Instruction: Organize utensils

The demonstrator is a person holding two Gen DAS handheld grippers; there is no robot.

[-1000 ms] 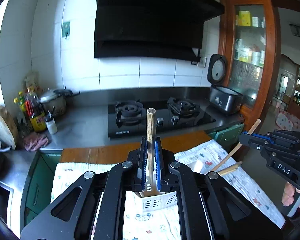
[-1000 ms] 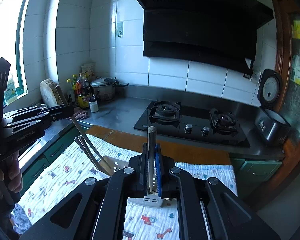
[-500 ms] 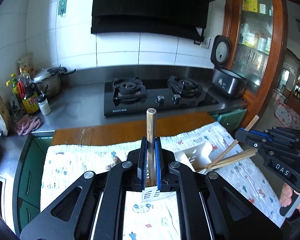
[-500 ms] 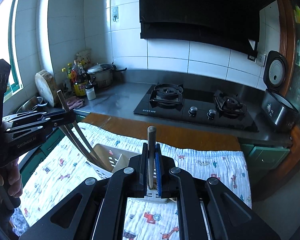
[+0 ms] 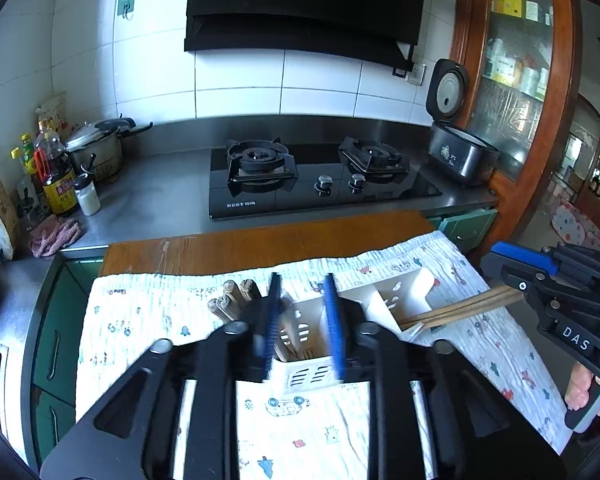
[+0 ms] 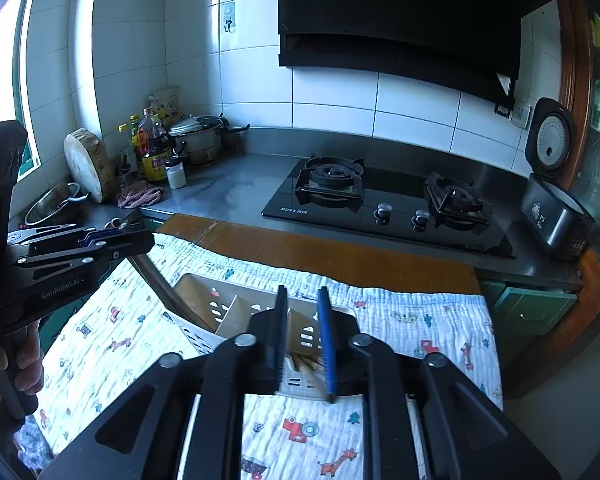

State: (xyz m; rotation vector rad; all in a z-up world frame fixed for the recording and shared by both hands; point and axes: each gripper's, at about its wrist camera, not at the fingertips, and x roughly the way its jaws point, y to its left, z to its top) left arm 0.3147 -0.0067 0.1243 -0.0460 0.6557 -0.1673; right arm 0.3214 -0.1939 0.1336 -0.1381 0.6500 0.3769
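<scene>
Wooden chopsticks [image 5: 288, 336] in white caddy [image 5: 312, 374]

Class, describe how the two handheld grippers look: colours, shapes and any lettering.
Both are black, angular linkage frames. The left gripper has blue ribbed pads; its side reads "GenRobot.AI" in the right wrist view. The right gripper has blue pads too, silver pivot bolts, and white "DAS" lettering on its body in the left wrist view.

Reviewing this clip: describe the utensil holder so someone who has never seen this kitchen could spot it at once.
Start at the black gas stove, then come forward across the wooden table to the cartoon-print cloth. On that cloth stands the utensil holder, a white plastic box with slotted walls and dividers, chopsticks leaning out of it. It is the only container on the cloth.
</scene>
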